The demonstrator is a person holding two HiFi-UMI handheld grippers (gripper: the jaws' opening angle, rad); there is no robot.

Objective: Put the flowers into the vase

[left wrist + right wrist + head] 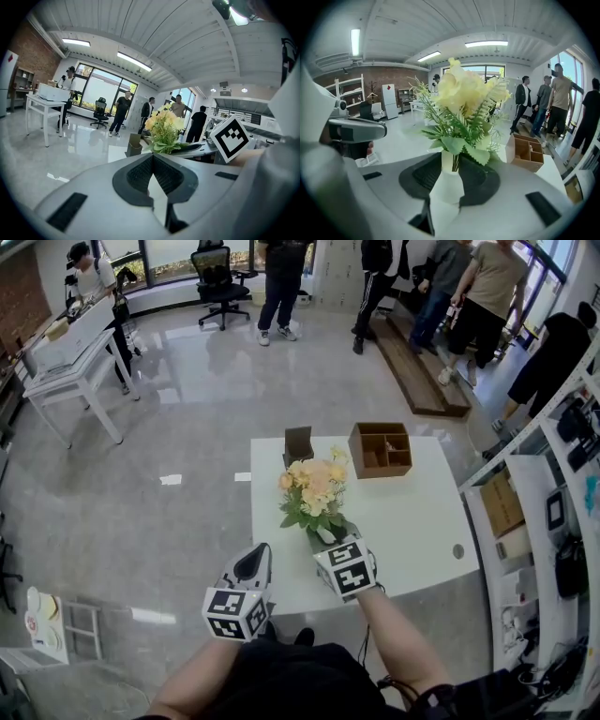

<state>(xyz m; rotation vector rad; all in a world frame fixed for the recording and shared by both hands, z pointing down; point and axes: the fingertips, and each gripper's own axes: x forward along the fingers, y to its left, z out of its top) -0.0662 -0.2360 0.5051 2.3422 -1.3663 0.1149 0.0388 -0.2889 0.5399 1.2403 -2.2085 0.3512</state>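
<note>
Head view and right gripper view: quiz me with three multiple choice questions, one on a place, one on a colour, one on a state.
1. Where on the table does the wooden box sit? A near left corner; B far edge, right of the middle; C middle of the near edge.
2. The vase is: A white; B blue; C black.
3. The flowers are: A lying flat on the table; B standing in the vase; C inside the wooden box.
Key: 1 B, it stands beyond the flowers, to their right. 2 A, its body shows white. 3 B, the stems enter its neck.
</note>
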